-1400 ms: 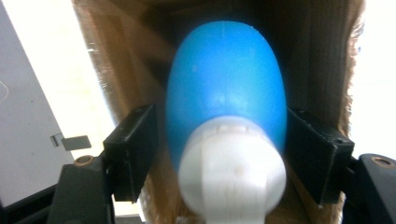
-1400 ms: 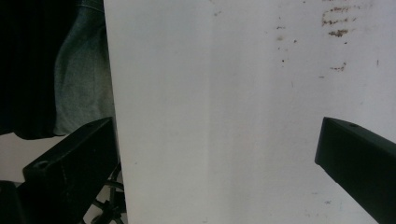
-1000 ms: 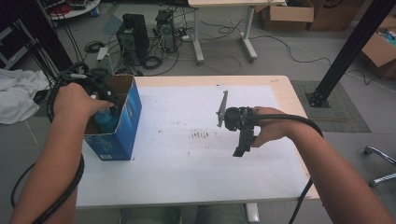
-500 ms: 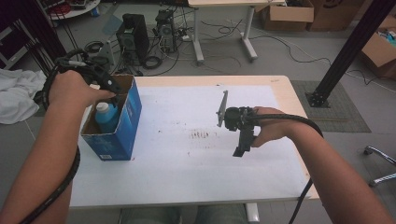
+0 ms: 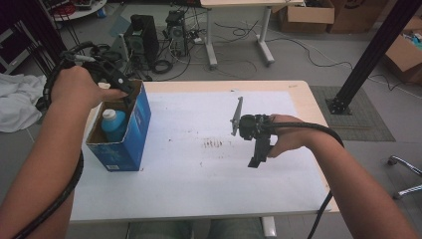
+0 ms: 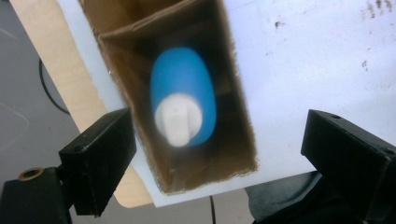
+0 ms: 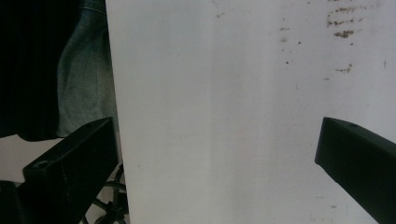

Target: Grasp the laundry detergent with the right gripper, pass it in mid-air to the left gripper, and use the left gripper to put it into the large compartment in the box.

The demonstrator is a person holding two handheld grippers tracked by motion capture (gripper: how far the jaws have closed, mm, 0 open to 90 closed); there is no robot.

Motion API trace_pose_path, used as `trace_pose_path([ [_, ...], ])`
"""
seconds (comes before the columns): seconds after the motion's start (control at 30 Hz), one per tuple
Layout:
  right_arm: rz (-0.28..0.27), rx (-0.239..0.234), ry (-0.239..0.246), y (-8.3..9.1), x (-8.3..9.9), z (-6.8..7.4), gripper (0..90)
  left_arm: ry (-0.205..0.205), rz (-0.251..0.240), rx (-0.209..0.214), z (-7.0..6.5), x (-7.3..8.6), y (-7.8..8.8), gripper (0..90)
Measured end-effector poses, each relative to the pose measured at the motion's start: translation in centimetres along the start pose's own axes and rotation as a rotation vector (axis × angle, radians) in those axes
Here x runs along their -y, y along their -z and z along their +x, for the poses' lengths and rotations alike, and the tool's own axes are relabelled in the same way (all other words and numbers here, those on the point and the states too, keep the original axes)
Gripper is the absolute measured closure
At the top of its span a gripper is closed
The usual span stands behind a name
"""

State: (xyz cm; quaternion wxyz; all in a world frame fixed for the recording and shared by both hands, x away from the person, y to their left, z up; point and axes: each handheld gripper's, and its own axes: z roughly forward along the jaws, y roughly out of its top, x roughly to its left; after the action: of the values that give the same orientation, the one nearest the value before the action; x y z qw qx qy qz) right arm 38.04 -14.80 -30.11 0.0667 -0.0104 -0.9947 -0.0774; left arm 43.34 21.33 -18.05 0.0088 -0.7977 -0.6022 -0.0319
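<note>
Left claw (image 6: pixel 215 154) just spread open and lifted off the blue bottle (image 6: pixel 183 95), now standing in the cardboard box (image 5: pixel 134 144), so it's dropped off.

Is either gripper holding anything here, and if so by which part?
Nothing is held. The left gripper, jaws just opened, hangs above the blue bottle in the box; the right gripper is open.

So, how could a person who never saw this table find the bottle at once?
Look at the white table, then at its left edge, where a blue cardboard box stands open at the top. Inside it stands the bottle, blue with a white cap, the one thing in the box.
</note>
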Motion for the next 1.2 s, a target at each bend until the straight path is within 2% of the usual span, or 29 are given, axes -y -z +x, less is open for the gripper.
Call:
trace_pose_path([
  [0.13,0.0,-0.003,-0.001,0.0,0.1,0.0,0.0,-0.032,-0.004,0.014,-0.8,-0.2,0.3,6.6],
  [0.27,-0.001,-0.003,-0.005,0.0,0.1,0.0,0.0,-0.084,-0.01,0.024,-1.5,-0.4,0.7,1.8],
  [0.43,0.004,-0.004,-0.01,0.0,0.2,-0.1,0.0,-0.176,-0.006,0.068,-2.9,-0.8,1.1,0.2],
  [0.57,0.006,-0.001,-0.012,0.3,0.2,-0.1,0.0,-0.286,-0.016,0.086,-4.8,-0.8,1.2,0.1],
  [0.6,0.005,-0.002,-0.014,0.3,0.3,-0.1,0.0,-0.331,-0.018,0.088,-5.5,-0.8,1.3,0.1],
  [0.63,0.008,-0.001,-0.014,0.4,0.3,-0.1,0.0,-0.344,-0.02,0.091,-5.8,-0.8,1.3,0.1],
  [0.7,0.009,-0.001,-0.016,0.5,0.3,-0.1,0.0,-0.417,-0.025,0.093,-6.9,-0.7,1.4,0.1],
  [0.83,0.009,0.0,-0.018,0.6,0.3,-0.2,0.0,-0.565,-0.034,0.129,-9.3,-0.3,1.1,0.1],
  [0.87,0.01,0.0,-0.018,0.6,0.4,-0.2,0.0,-0.59,-0.031,0.131,-9.7,-0.2,1.0,0.1],
  [0.93,0.015,-0.005,-0.023,0.6,0.4,-0.2,0.0,-0.665,-0.023,0.126,-10.9,0.0,0.7,0.1],
  [1.2,0.019,-0.005,-0.031,0.7,0.6,-0.5,0.0,-0.872,0.046,0.168,-13.8,0.7,-0.8,0.1],
])
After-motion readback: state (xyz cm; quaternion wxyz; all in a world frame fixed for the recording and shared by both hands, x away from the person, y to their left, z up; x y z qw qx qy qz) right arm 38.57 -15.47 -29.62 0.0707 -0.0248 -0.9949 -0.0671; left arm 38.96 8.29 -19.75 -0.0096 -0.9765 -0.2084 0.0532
